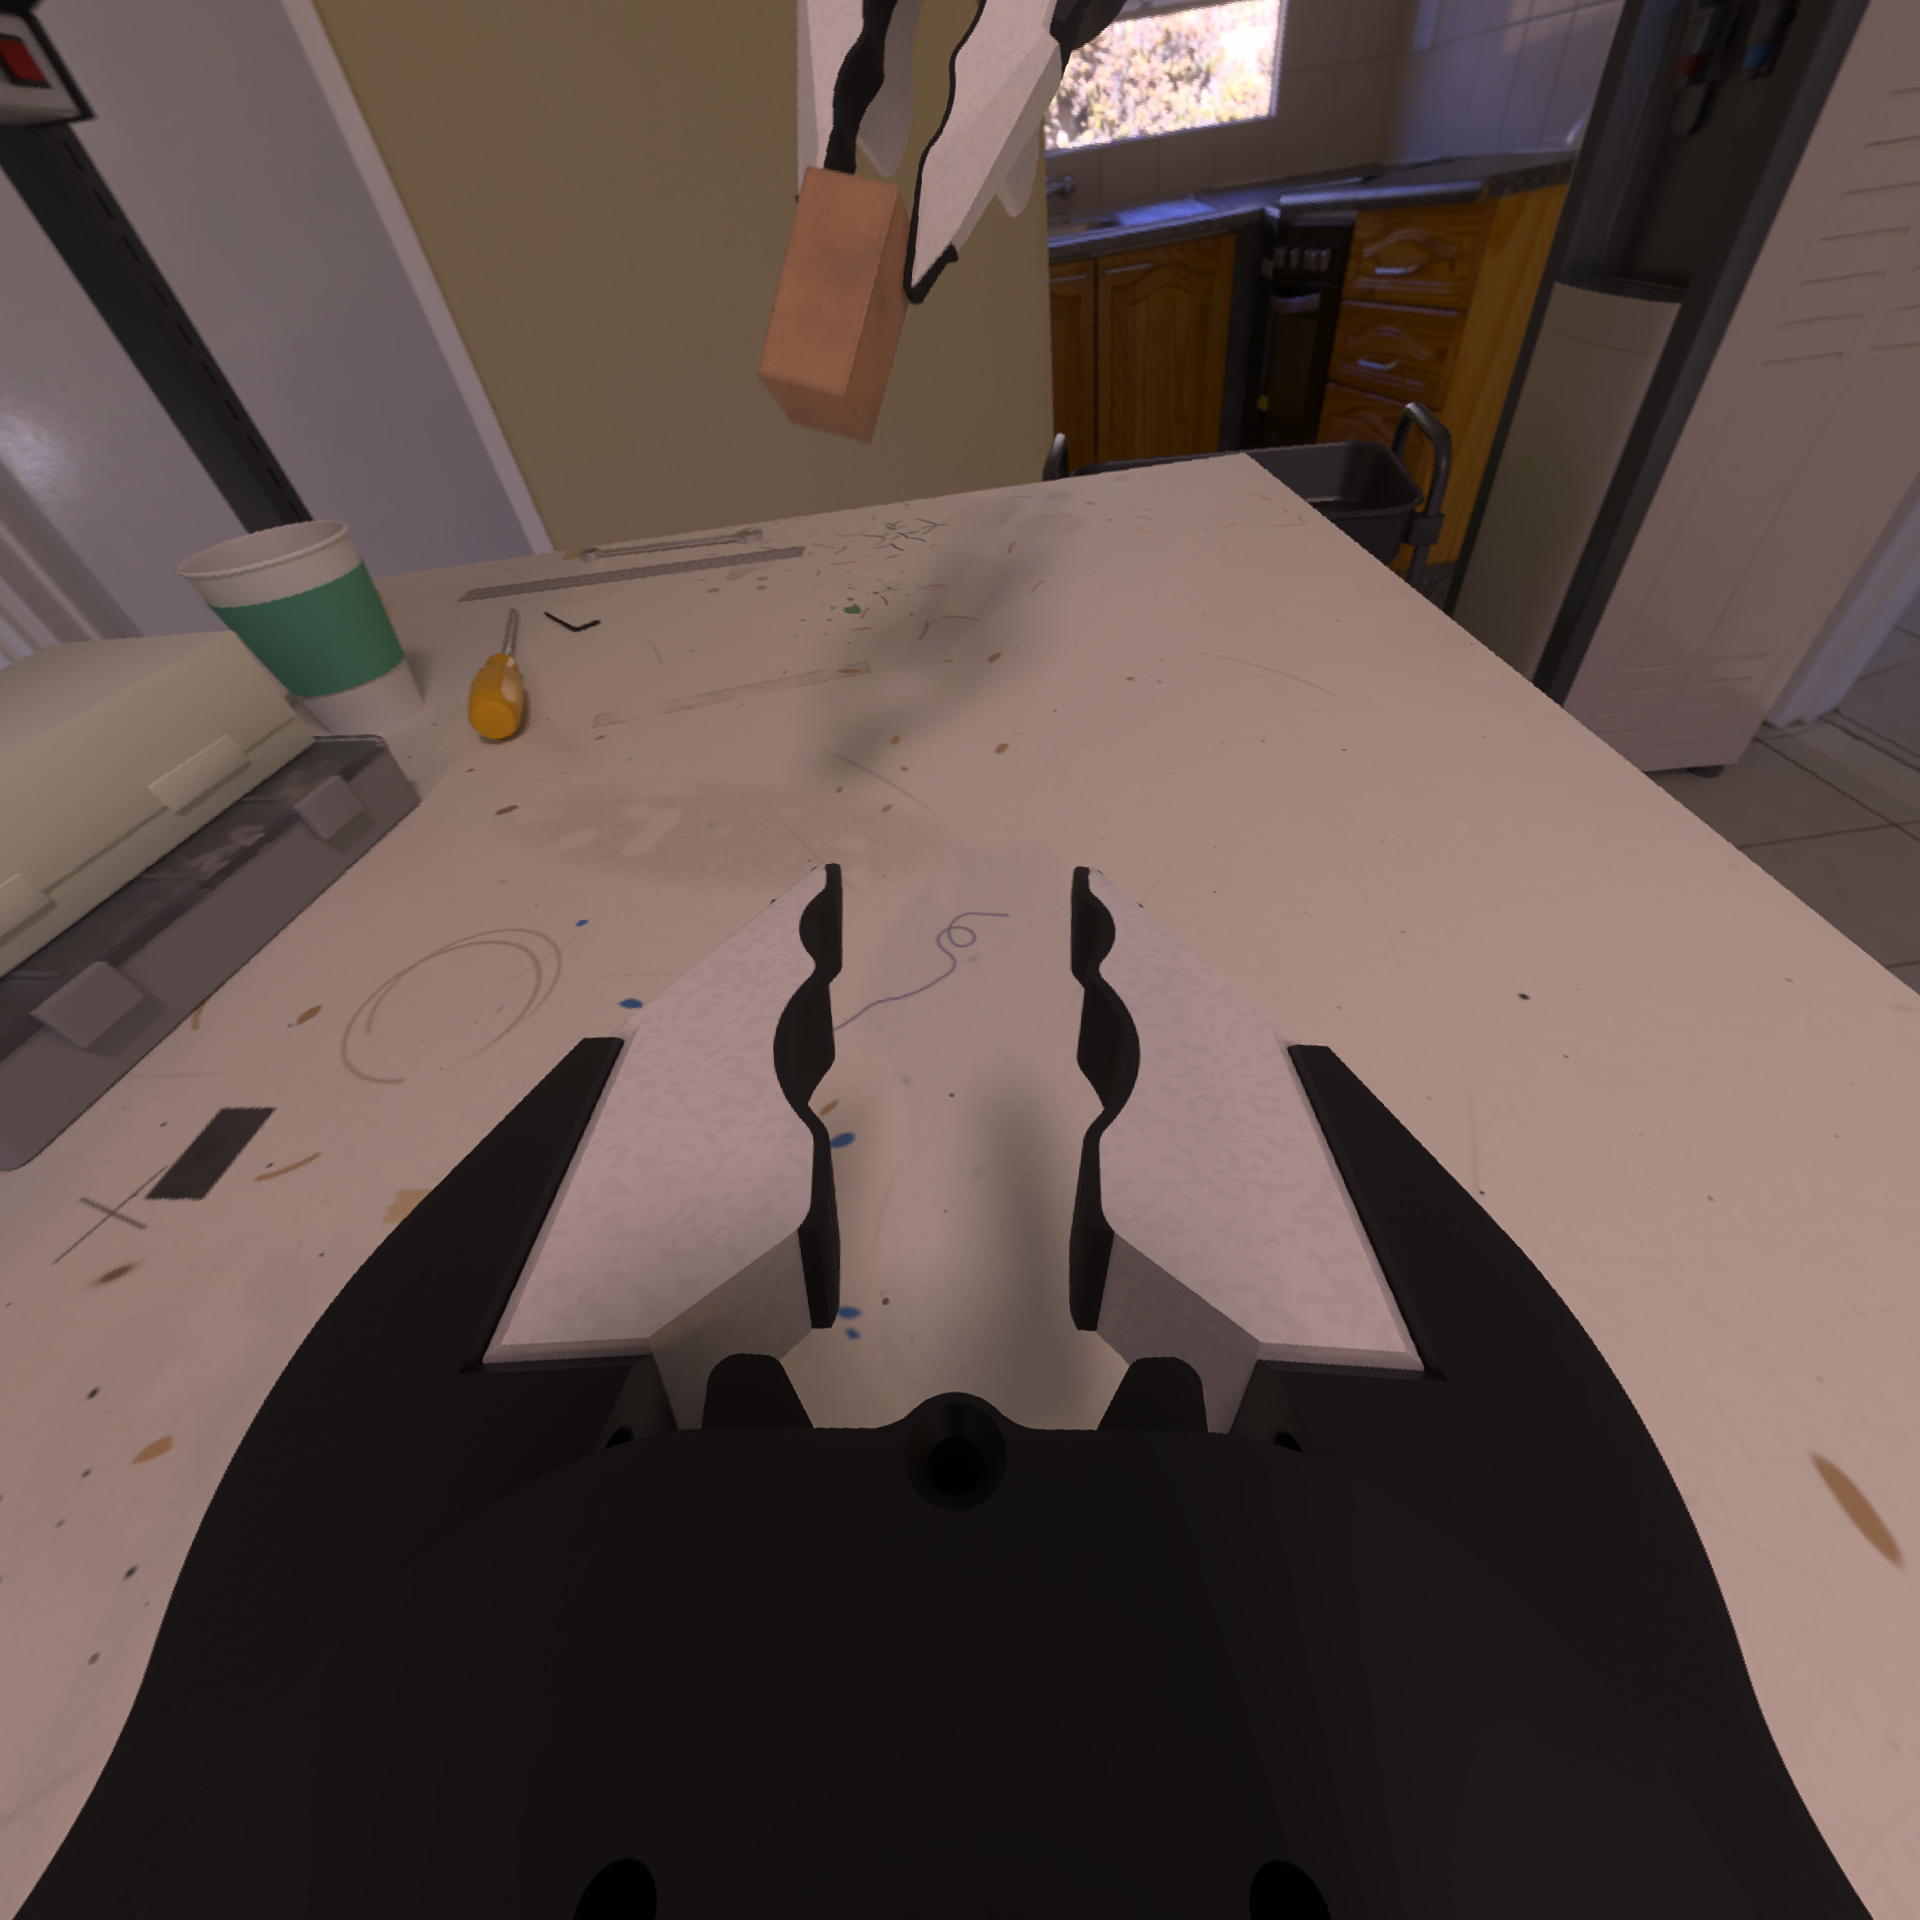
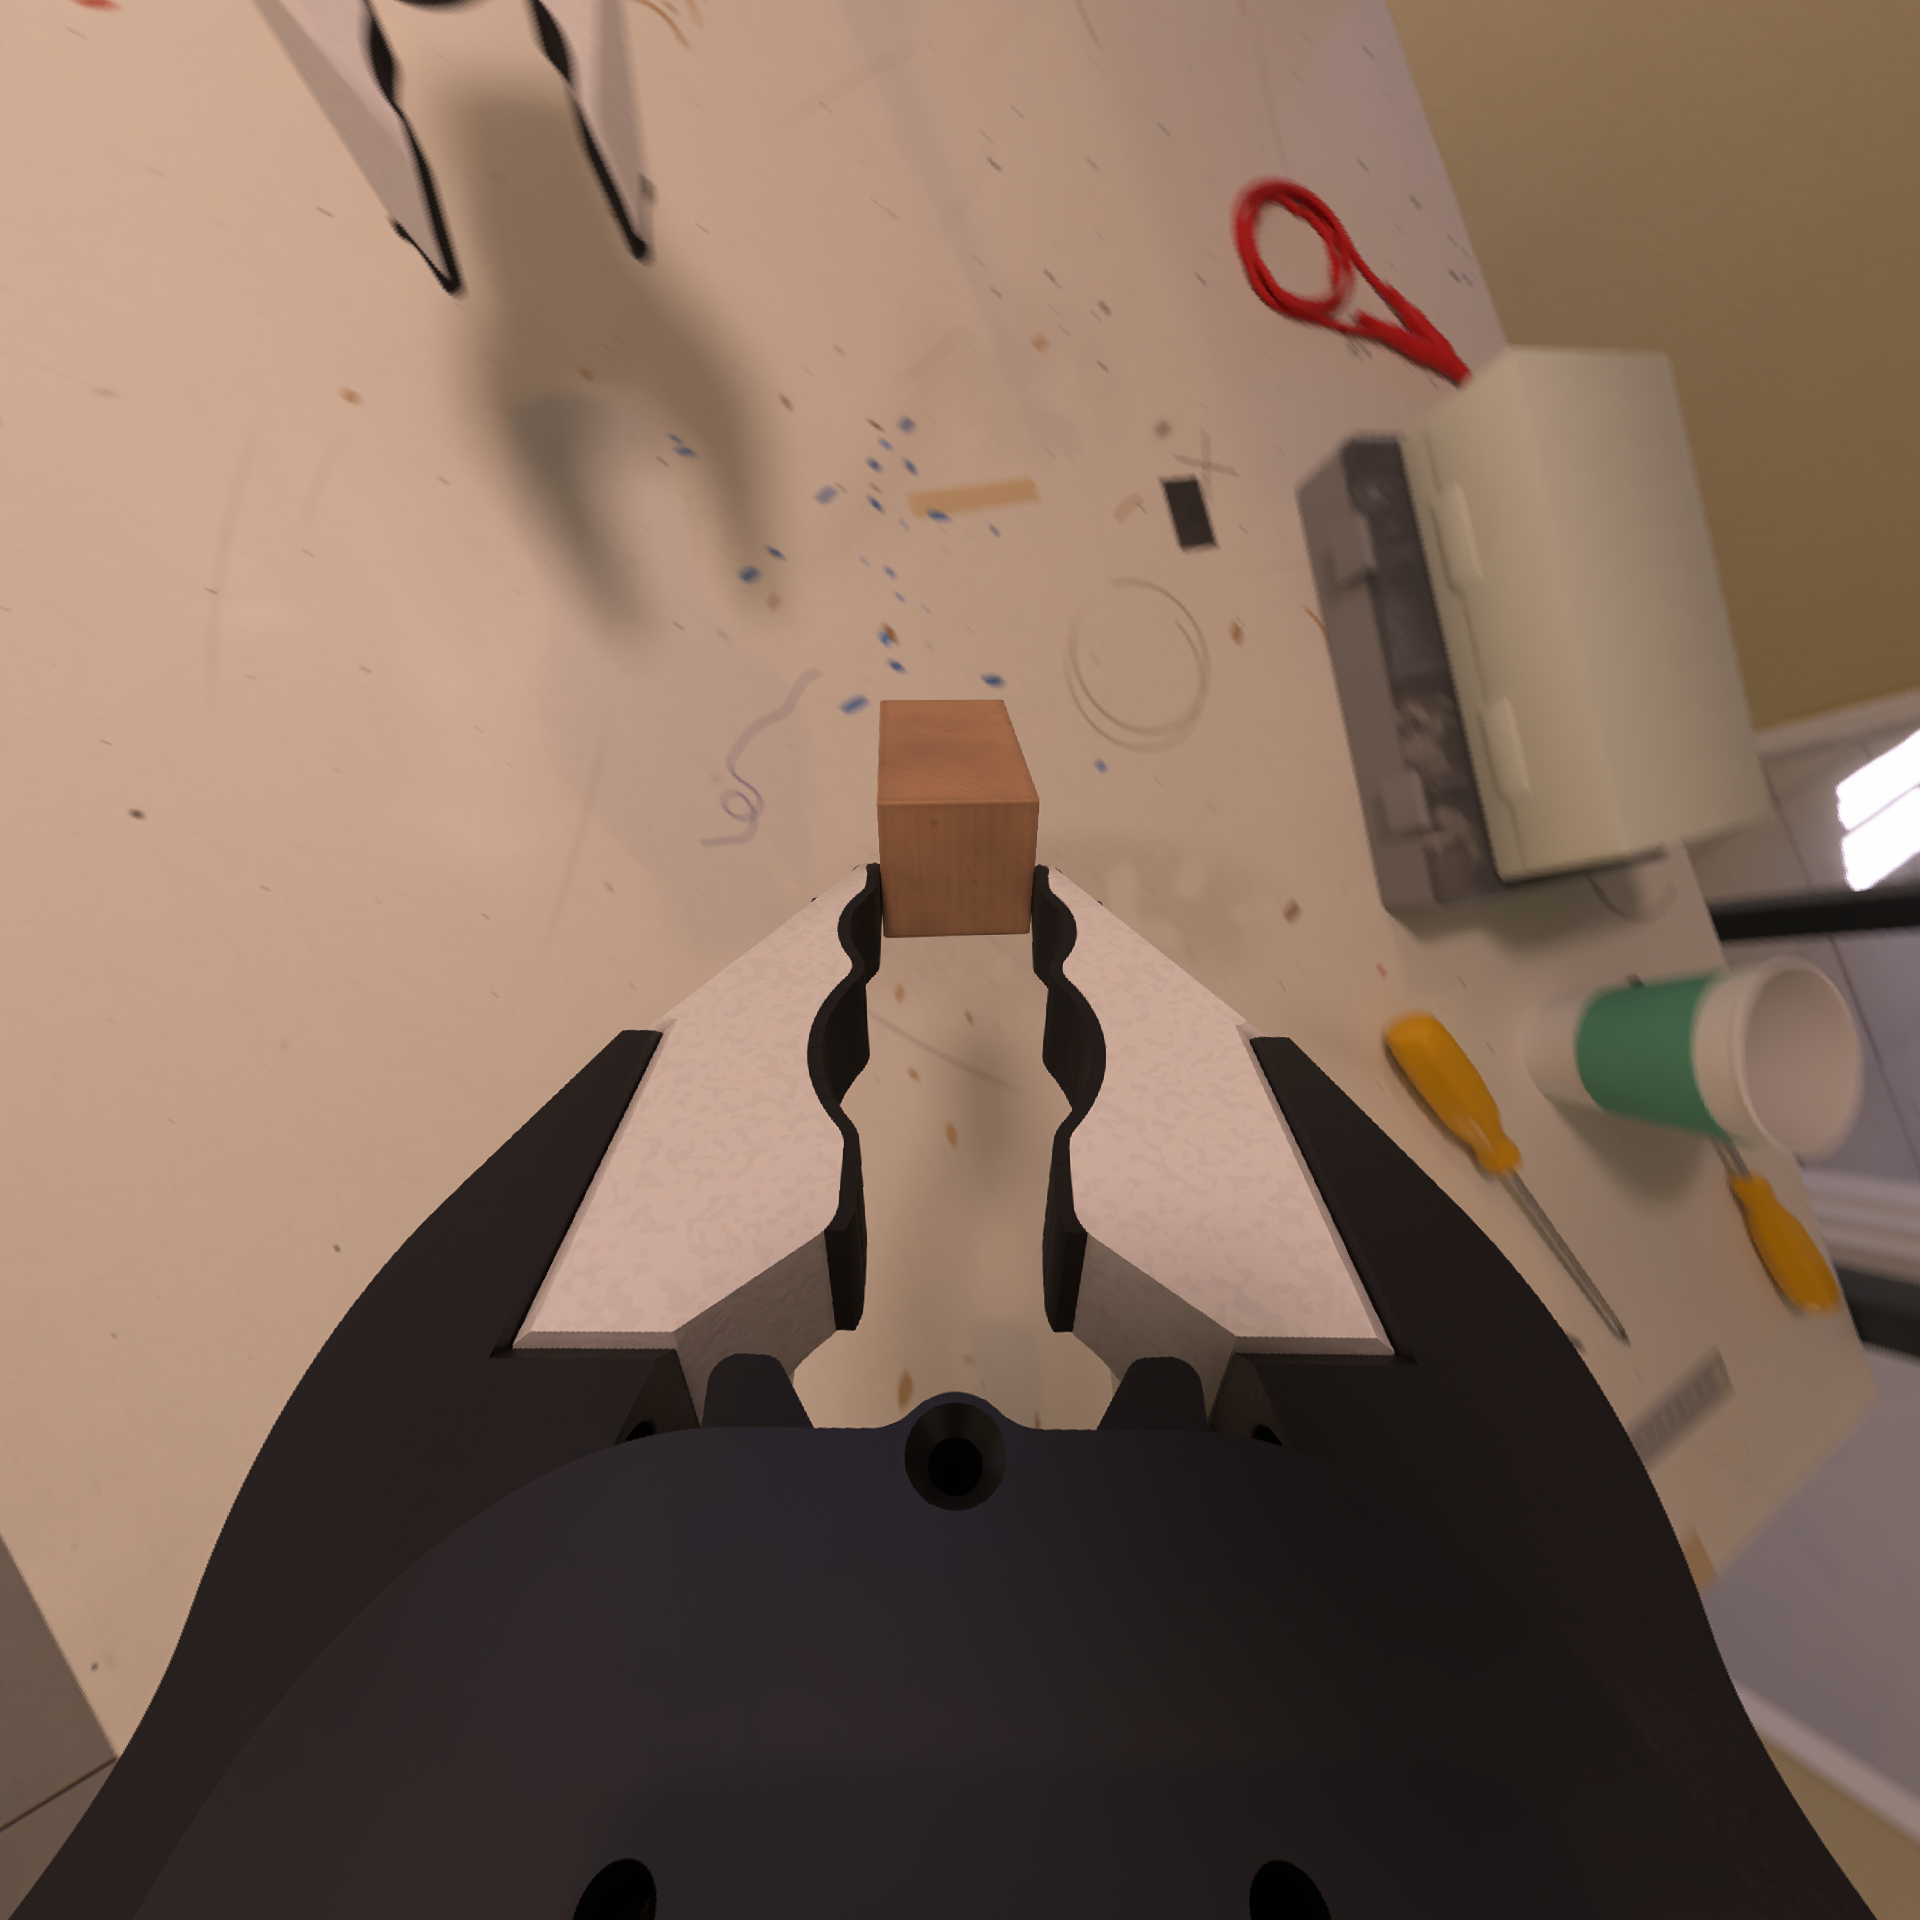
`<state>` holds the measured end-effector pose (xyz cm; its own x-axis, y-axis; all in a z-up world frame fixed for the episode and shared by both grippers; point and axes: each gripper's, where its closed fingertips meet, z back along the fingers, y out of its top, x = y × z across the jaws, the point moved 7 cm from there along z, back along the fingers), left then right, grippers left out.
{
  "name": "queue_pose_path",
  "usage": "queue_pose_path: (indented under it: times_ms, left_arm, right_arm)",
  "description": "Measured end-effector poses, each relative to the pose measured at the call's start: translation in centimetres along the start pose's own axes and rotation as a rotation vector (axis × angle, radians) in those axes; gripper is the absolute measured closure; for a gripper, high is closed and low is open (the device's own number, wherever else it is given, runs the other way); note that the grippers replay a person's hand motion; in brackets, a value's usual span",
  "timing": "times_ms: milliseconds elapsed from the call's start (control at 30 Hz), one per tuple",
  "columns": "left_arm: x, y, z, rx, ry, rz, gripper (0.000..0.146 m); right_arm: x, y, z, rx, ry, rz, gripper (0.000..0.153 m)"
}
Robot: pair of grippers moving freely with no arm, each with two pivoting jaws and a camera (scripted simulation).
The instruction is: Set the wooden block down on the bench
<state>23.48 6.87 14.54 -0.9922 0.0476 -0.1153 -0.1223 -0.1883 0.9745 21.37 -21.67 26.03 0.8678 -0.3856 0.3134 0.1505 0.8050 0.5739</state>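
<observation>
Your right gripper [image 2: 956,883] has the block [image 2: 956,831] pinched right at the fingertips [image 2: 860,904], one pad on each side face, with most of the wood sticking out past the tips. Behind the block the channel between your fingers is empty. Look through the left wrist view and you see the same grip from the side: the block [image 1: 836,307] hangs tilted in the air, well clear of the bench [image 1: 1351,831], the right gripper [image 1: 904,208] coming down at it from above.

Your left gripper [image 1: 956,883] holds nothing; its jaws stand spread, with bare bench and a thin blue scribble [image 1: 935,966] showing through the gap. From the right wrist view it [image 2: 540,260] sits well beyond the block, off to the left, throwing a soft shadow on the bench [image 2: 312,727].

Out to the right of your right jaws: a green-banded paper cup [image 2: 1704,1055] and, just beside it, a yellow-handled screwdriver [image 2: 1455,1091], then a second one [image 2: 1782,1242] partly behind the cup. Farther ahead on that side are a grey and cream case [image 2: 1538,644] and a red loop of cord [image 2: 1320,260]. Left of your left jaws you get the cup [image 1: 307,623], a screwdriver [image 1: 499,691] and the case [image 1: 125,790] again.
</observation>
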Motion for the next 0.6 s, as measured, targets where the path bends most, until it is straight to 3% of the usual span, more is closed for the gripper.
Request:
queue_pose_path:
  times_ms: [67,200,600]
  left_arm:
    - [-0.3,0.1,0.1,0.012,0.033,0.006,0.112]
    - [-1.3,0.4,0.9,0.062,0.149,0.033,0.146]
    - [-5.8,0.5,5.2,0.145,0.697,0.155,0.146]
  right_arm:
    - [1.3,-1.1,1.5,-0.036,-0.048,-0.030,0.124]
    - [3.5,-3.3,3.8,-0.089,-0.126,-0.090,0.124]
    - [7.7,-10.8,4.1,-0.341,-0.198,-0.221,0.124]
